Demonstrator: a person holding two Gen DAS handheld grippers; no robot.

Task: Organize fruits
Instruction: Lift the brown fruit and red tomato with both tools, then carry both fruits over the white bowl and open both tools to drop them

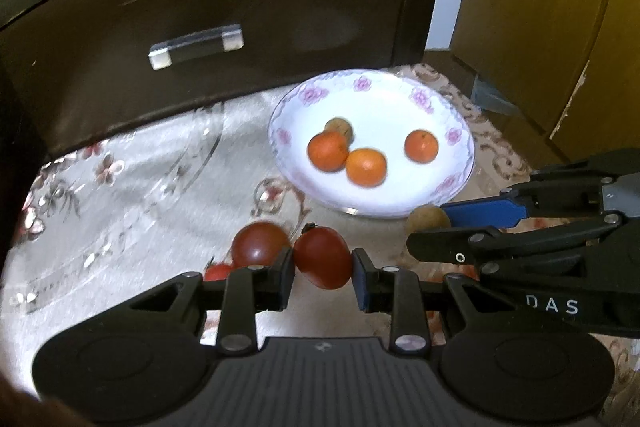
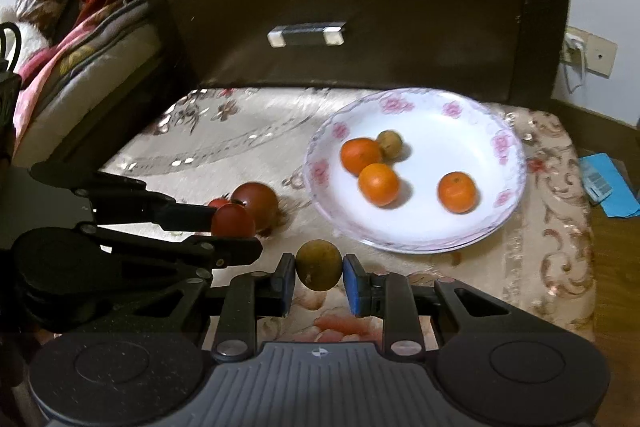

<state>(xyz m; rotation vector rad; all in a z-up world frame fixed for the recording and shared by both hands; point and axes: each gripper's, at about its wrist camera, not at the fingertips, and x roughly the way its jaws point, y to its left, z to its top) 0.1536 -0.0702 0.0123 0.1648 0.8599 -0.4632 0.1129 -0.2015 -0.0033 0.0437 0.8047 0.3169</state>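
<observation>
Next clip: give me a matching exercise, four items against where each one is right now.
Items:
1. red tomato
2. brown round fruit
3. three oranges
4. dark red tomato

Places:
A. lying on the floral cloth, not held
B. clamped in the right gripper
C. on the white flowered plate
D. clamped in the left gripper

Pairs: 1-D, 2-B, 3-C, 4-A
</observation>
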